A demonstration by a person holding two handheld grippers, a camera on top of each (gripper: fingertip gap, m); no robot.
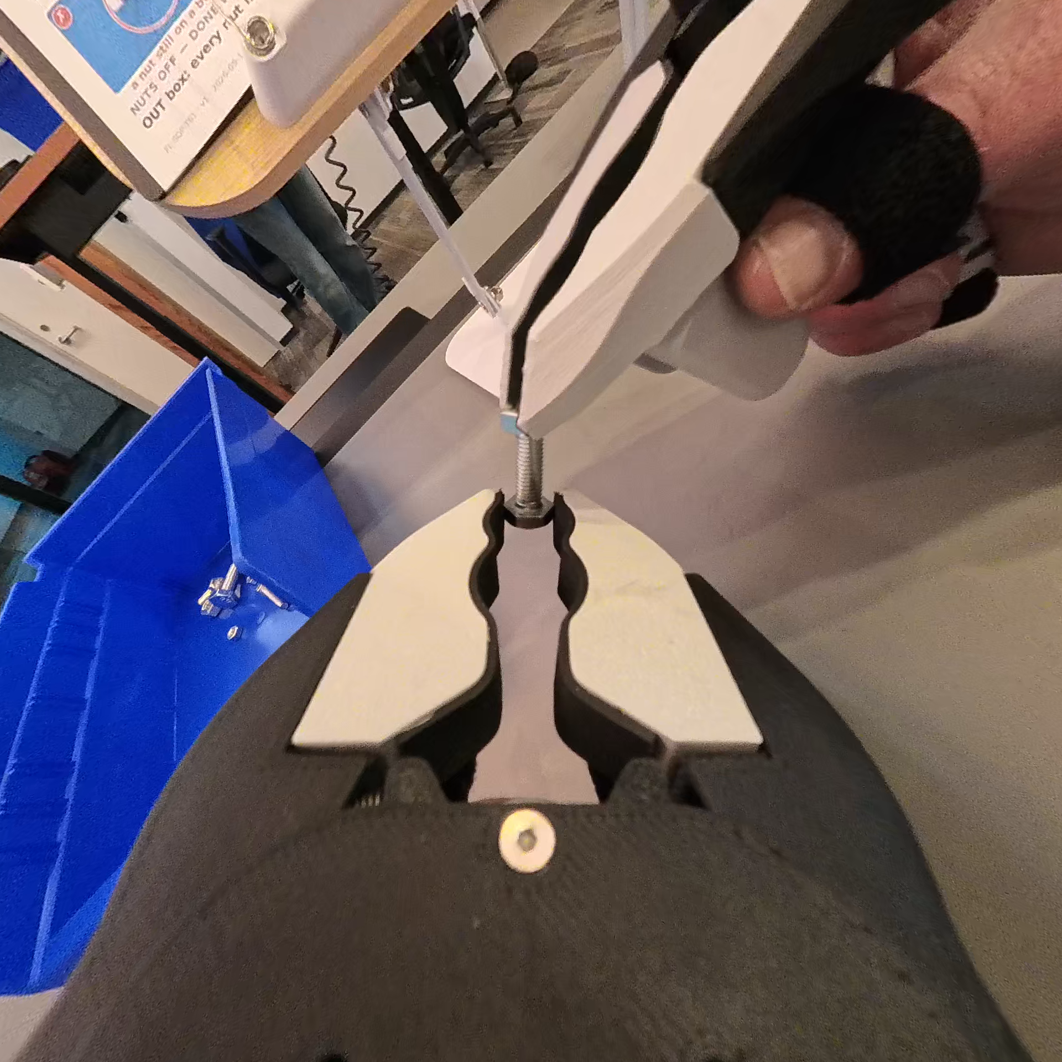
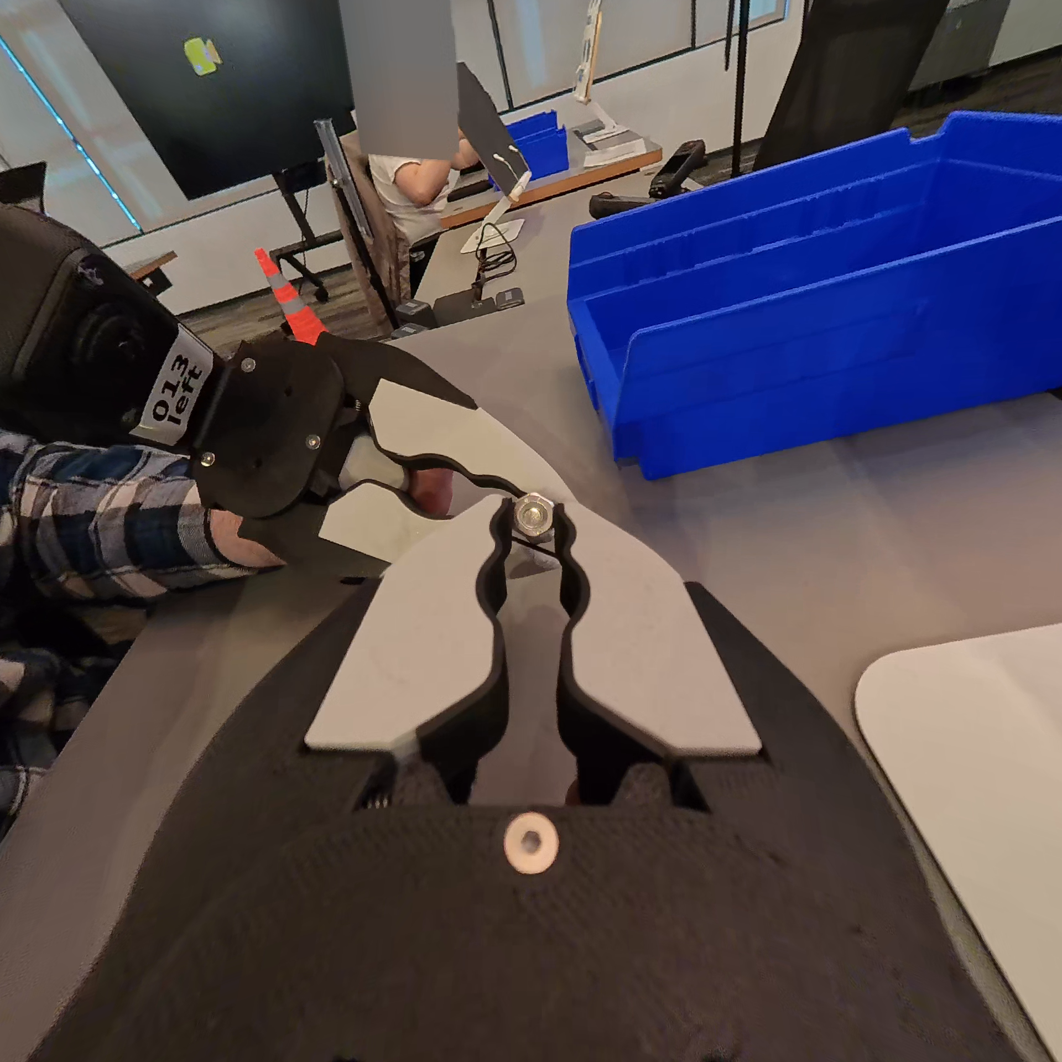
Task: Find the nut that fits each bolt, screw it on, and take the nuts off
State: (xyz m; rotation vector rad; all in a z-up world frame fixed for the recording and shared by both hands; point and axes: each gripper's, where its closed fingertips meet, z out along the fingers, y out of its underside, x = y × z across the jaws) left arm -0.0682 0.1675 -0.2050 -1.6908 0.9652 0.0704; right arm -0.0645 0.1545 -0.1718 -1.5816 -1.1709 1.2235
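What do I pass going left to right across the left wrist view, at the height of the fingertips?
Blue bin with loose bolts inside → left gripper, shut on a dark nut threaded on a bolt that the right gripper holds from above → bare grey table.

The left gripper point(image 1: 527, 511) pinches a dark hex nut point(image 1: 530, 515) at its fingertips, a threaded silver bolt point(image 1: 530, 471) rising from it to the right gripper point(image 1: 515, 422) clamped on its head, above a grey table point(image 1: 833, 546) beside a blue bin point(image 1: 143, 574) holding loose hardware point(image 1: 230, 597).
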